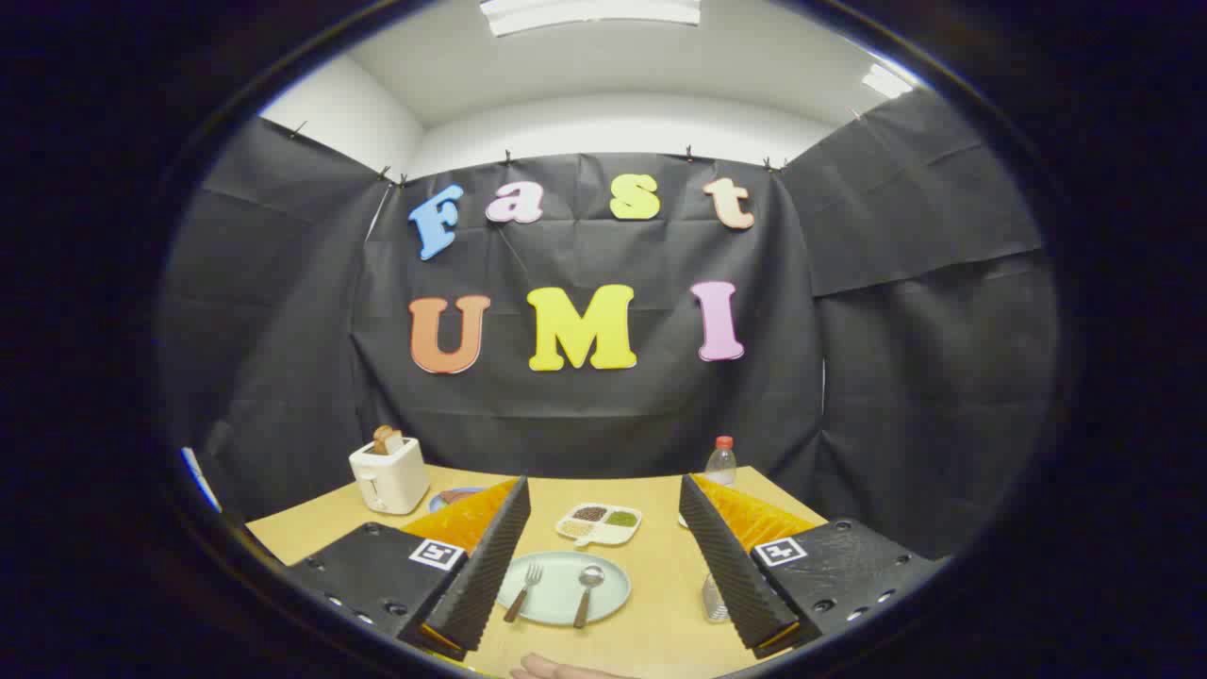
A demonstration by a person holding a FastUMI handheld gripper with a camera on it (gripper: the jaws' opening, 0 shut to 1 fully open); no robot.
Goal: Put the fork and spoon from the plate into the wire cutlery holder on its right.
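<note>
a: start with the big things. what's under the gripper?

b: a wooden table (660, 556) running out ahead of the fingers. the gripper (603, 556) hangs above its near part, jaws spread wide, nothing between them but open air.

a: and the task's things?

b: a pale round plate (603, 577) lies on the table straight ahead, between the two fingers and a little below their tips. the fork (523, 591) lies on its left half and the spoon (586, 594) beside it to the right, apart from each other.

a: which way do they run?

b: both lie lengthwise along the line of the fingers, heads away from the gripper, wooden handles pointing back toward it. so the handles are the near ends, and the fork sits closer to the left finger.

a: the wire cutlery holder?

b: just right of the plate, mostly hidden behind the right finger. i think the small mesh thing (714, 599) showing at that finger's inner edge is it, but too little shows to be sure.

a: anything else out there?

b: beyond the left finger a toaster (388, 474) with bread in it; beyond the plate a small divided dish (600, 524); beyond the right finger a bottle (720, 461) with a red cap. and part of a hand (556, 669) at the table's near edge, below the fingers.

a: the move turns on what?

b: coming down and forward onto a handle, jaws across its long axis.
</note>
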